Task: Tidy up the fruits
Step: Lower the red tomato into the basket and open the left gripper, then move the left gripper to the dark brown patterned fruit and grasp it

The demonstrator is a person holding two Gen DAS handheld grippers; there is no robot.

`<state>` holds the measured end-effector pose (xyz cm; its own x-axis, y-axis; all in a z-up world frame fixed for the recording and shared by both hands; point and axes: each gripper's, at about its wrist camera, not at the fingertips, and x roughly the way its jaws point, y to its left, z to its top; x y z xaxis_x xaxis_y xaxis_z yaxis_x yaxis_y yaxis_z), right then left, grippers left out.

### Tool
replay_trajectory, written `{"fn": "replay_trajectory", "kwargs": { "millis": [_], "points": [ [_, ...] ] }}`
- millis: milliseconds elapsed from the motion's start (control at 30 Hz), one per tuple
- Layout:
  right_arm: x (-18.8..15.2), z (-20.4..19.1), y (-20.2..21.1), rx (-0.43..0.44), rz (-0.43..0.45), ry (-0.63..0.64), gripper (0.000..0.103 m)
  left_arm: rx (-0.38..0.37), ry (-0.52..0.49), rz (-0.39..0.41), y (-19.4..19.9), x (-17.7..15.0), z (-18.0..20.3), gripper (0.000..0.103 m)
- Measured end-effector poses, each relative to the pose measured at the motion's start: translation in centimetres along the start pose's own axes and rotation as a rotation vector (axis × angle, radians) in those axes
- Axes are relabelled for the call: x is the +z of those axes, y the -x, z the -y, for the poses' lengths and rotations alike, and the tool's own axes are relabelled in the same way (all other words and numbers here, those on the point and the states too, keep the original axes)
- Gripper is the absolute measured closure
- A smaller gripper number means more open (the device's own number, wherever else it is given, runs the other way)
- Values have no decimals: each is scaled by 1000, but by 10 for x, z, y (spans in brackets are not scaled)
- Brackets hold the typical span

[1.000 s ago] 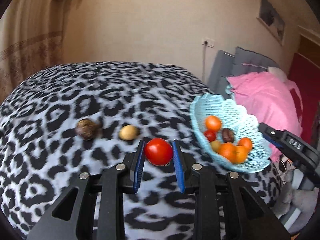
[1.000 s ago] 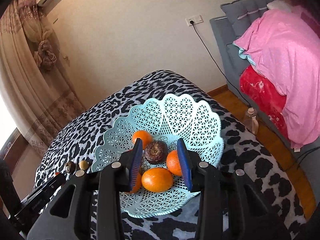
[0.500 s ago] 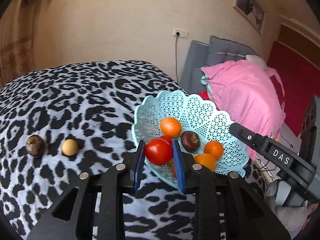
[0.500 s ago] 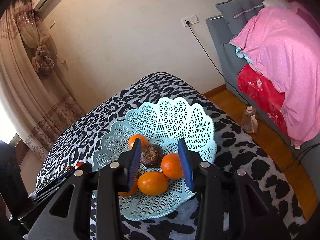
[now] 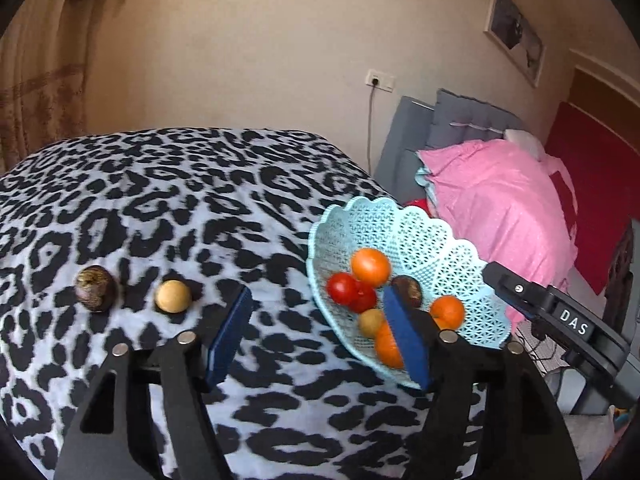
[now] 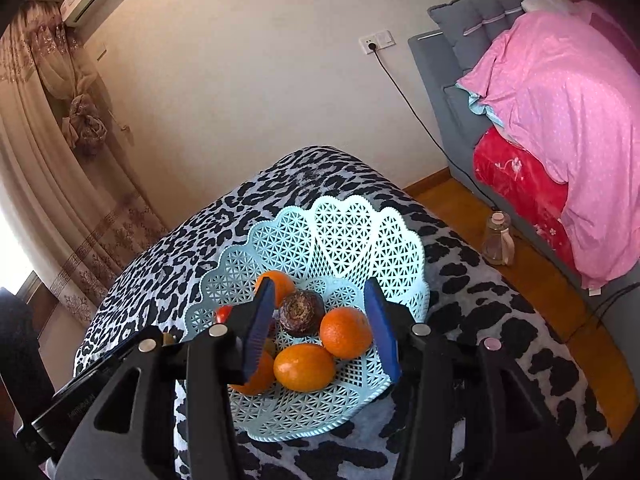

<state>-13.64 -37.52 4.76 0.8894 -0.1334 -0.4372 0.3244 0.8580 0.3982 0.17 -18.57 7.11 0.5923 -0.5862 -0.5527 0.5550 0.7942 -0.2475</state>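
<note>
Left gripper (image 5: 316, 340) fingers opening, empty now; tomato (image 5: 342, 288) dropped into basket (image 5: 472, 256). Right gripper (image 6: 322, 330) opening too, empty. Two fruits left at 9 o'clock.

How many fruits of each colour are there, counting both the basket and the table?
Orange fruits: 4
Red fruits: 2
Dark brown fruits: 2
Tan fruits: 2
Total: 10

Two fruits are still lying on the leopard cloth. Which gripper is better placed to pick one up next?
Left. The left gripper, jaws opening and empty, has the yellow fruit and brown fruit just ahead-left. The right gripper faces the basket.
</note>
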Motion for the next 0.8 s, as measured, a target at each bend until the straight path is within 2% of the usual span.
{"fn": "replay_trajectory", "kwargs": {
  "millis": [167,333,567,800],
  "points": [
    [0,-1,1,6,0,0,55,44,25,14,11,4,-18,20],
    [0,-3,2,13,2,4,54,99,45,55,27,9,-39,13],
    [-1,-5,2,24,0,11,54,177,86,83,44,17,-75,12],
    [-1,-9,2,39,-6,23,54,258,130,70,46,19,-111,13]
  ]
}}
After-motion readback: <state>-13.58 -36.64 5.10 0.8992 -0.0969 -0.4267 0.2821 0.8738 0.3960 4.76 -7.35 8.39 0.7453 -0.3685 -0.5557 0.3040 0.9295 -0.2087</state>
